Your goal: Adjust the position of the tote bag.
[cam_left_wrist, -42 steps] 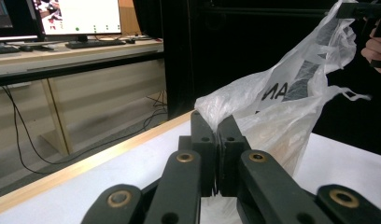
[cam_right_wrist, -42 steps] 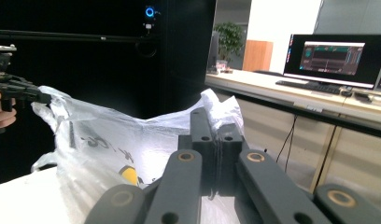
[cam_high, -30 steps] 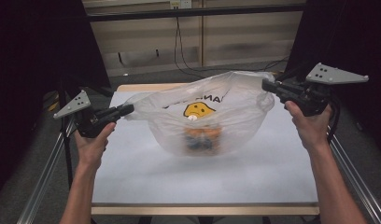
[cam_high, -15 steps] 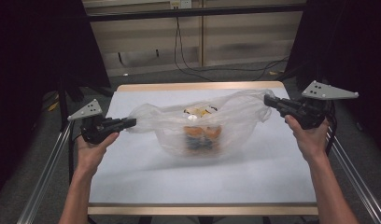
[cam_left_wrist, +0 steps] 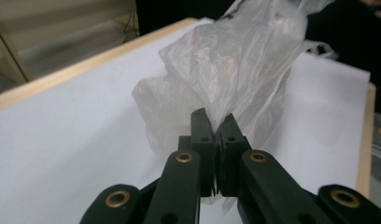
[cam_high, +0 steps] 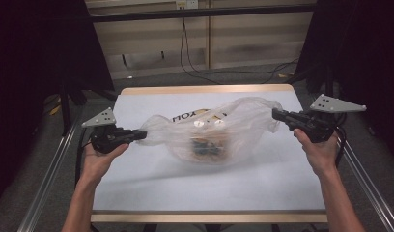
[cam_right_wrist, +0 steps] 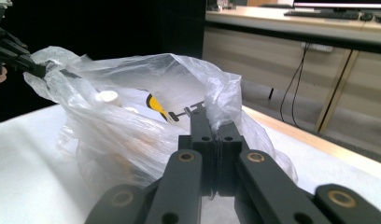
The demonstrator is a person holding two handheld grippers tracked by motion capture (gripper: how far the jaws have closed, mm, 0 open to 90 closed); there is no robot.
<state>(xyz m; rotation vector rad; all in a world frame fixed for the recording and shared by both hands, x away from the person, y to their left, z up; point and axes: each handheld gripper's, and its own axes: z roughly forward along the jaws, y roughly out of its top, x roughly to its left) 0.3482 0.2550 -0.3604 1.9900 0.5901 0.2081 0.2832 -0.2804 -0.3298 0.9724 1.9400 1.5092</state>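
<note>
A clear plastic bag [cam_high: 212, 133] lies stretched across mid-frame on the worktop [cam_high: 282, 183], long axis left-right; left tool [cam_high: 143, 135] and right tool [cam_high: 274, 115] each clench one end.

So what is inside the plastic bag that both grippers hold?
Through the thin plastic bag two white round caps and some orange and dark things show. What exactly they are cannot be told, because the crumpled plastic blurs them.
</note>
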